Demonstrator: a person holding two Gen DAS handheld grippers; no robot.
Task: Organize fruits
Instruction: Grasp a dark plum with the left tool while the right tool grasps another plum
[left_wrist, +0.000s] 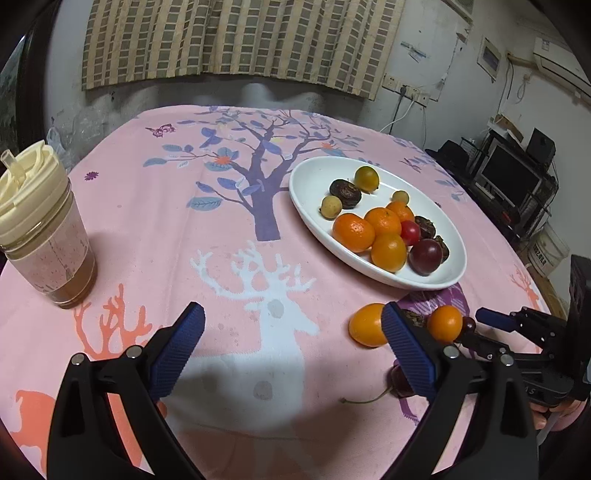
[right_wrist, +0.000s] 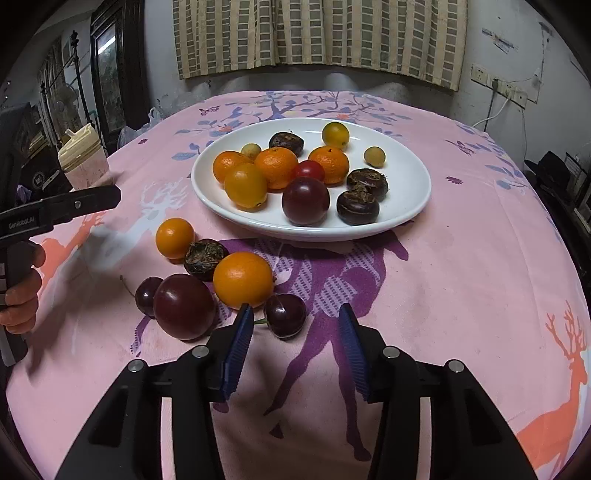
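A white oval plate holds several fruits: oranges, a dark plum, water chestnuts, a red tomato and small yellow fruits. Loose on the cloth in front of it lie two oranges, a water chestnut, a dark plum and two cherries. My right gripper is open and empty, its left finger just beside the near cherry. My left gripper is open and empty over the cloth, left of the loose fruit.
A lidded cup with a straw stands at the table's left side. The pink patterned tablecloth covers the round table. The wall with a curtain lies behind, shelves with electronics to the right.
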